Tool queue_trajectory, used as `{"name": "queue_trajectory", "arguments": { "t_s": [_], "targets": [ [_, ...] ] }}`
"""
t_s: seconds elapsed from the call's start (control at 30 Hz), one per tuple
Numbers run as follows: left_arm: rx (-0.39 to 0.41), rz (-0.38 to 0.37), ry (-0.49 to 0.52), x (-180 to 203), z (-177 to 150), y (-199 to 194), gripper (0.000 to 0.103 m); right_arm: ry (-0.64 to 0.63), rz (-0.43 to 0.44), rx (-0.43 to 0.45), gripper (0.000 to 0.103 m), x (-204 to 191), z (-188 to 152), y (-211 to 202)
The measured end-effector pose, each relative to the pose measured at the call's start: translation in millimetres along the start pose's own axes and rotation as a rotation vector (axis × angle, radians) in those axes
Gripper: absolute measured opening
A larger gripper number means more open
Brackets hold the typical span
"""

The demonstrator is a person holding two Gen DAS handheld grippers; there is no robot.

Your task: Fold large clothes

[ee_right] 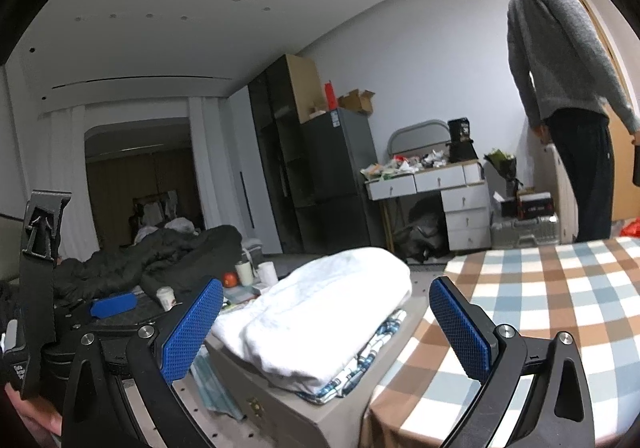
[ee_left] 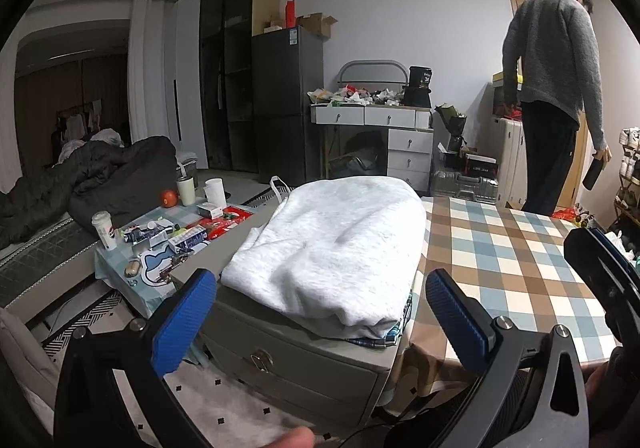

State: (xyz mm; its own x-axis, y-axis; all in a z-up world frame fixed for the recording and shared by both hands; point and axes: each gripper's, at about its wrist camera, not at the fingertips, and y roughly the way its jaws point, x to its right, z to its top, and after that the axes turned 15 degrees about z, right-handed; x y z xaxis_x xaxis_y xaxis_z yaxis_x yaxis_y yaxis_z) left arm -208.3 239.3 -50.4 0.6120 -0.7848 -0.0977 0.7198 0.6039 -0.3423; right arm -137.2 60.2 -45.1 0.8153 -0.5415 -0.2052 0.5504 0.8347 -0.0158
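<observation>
My left claw (ee_left: 320,312) is spread wide with nothing between the blue pads (ee_left: 182,322); my right claw (ee_right: 326,328) stands just as wide and just as bare. Neither touches cloth.

From the left claw the folded white garment (ee_left: 336,248) lies dead ahead at twelve o'clock, just beyond the fingertips, its long axis running away from me toward twelve. From the right claw the same garment sits at about eleven o'clock, a little left of centre. I judge the left claw the nearer and squarer to it.

The garment rests on top of a blue patterned piece (ee_left: 390,334), whose edge shows under its near right corner, and both sit on a grey drawer chest (ee_left: 288,360). It looks folded already, so I read this stack as finished and my next job as fetching another piece.

At two o'clock the checked table (ee_left: 520,256) is open. At ten o'clock a low table (ee_left: 160,236) carries cups and packets, with a dark quilt (ee_left: 80,176) behind. A person (ee_left: 556,88) in a grey sweater stands at one o'clock, well apart. Nothing stands between the claws and the stack, though the right claw's frame crowds the left view at three o'clock.
</observation>
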Motion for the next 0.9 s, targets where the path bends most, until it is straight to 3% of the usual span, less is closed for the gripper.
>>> {"name": "queue_trajectory", "arguments": {
  "t_s": [0.27,0.9],
  "targets": [
    [-0.004,0.002,0.008,4,0,-3,0.102,0.044,-0.004,-0.005,0.103,8,-2,-1],
    [-0.014,0.000,0.020,9,-1,-8,0.102,-0.018,-0.013,-0.002,0.103,-6,-2,-7]
  ]
}}
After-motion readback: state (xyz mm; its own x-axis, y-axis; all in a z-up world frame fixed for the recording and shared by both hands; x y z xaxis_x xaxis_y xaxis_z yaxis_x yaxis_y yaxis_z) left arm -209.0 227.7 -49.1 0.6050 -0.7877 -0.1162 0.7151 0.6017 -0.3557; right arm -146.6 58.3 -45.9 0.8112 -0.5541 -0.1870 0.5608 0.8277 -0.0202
